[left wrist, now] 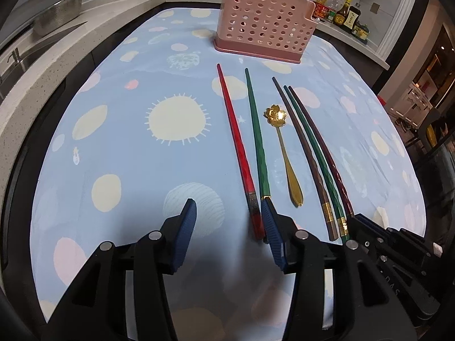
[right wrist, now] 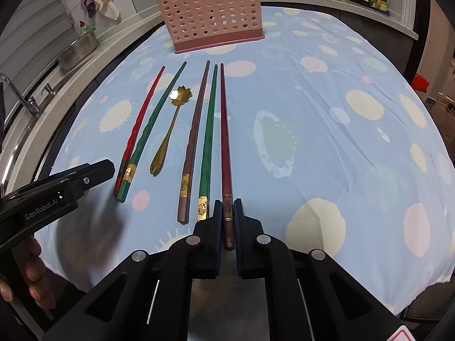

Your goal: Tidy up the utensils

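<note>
Left wrist view: the left gripper (left wrist: 229, 221) has its blue pads spread wide with nothing between them, low over the near edge of the blue spotted tablecloth (left wrist: 119, 130). Its right pad sits just beside the butt ends of the red chopstick (left wrist: 237, 147) and the left green chopstick (left wrist: 257, 136). Further right lie the gold flower spoon (left wrist: 285, 153) and 3 more sticks side by side — brown chopstick (left wrist: 304, 153), green chopstick (left wrist: 315, 156), dark red chopstick (left wrist: 324, 153). The pink perforated holder (left wrist: 264, 20) stands upright near the far edge.

Right wrist view: the right gripper (right wrist: 227, 221) has its pads drawn close around the butt of the dark red chopstick (right wrist: 224, 142), which lies flat; whether they truly pinch it I cannot tell. The holder (right wrist: 210, 11) is well apart, straight ahead.

Judgement: these sticks look light, stiff, lacquered and slippery — best gripped at the thicker banded butt, squarely, since a thin rigid stick can pivot or slide in the pads. The spoon's slim handle looks equally slick
</note>
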Demonstrator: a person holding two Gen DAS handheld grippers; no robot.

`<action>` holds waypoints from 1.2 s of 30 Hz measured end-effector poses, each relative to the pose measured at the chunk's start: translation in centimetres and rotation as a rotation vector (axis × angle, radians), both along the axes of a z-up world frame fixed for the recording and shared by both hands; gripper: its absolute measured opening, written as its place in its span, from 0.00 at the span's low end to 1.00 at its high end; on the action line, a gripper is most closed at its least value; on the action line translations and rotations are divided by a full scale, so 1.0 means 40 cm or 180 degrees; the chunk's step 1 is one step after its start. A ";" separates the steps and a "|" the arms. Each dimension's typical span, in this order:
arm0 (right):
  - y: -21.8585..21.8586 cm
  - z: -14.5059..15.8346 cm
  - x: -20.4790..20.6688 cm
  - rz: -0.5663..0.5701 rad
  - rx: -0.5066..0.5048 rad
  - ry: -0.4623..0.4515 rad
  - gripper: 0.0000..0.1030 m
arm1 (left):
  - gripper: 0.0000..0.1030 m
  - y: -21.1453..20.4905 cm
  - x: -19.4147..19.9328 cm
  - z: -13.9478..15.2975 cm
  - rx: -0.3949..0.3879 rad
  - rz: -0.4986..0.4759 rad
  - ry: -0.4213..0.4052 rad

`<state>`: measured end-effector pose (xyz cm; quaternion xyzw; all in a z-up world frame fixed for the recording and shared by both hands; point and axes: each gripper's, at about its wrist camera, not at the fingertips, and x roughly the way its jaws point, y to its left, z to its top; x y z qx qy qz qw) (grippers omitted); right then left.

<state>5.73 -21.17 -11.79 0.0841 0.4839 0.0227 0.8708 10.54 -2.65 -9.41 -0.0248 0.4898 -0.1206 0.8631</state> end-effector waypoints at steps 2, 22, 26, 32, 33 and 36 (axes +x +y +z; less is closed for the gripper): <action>0.000 -0.001 0.002 -0.0006 0.0012 0.0002 0.07 | 0.44 -0.009 0.007 -0.003 0.0010 -0.0008 -0.0006; -0.004 -0.002 0.003 -0.0015 0.0054 0.0003 0.07 | 0.36 -0.002 -0.002 -0.028 0.0253 0.0005 -0.0114; -0.003 -0.002 0.002 -0.0012 0.0038 -0.0003 0.07 | 0.30 0.005 -0.007 -0.028 0.0264 0.0028 -0.0131; -0.003 -0.001 -0.001 -0.0015 0.0043 -0.0003 0.07 | 0.12 0.018 -0.008 -0.027 0.0214 0.0035 -0.0113; -0.003 -0.001 -0.003 -0.0016 0.0044 -0.0003 0.07 | 0.10 0.023 -0.008 -0.026 0.0194 0.0039 -0.0101; -0.004 0.004 -0.011 -0.0024 0.0046 -0.0014 0.07 | 0.08 0.035 -0.010 -0.022 0.0141 0.0050 -0.0082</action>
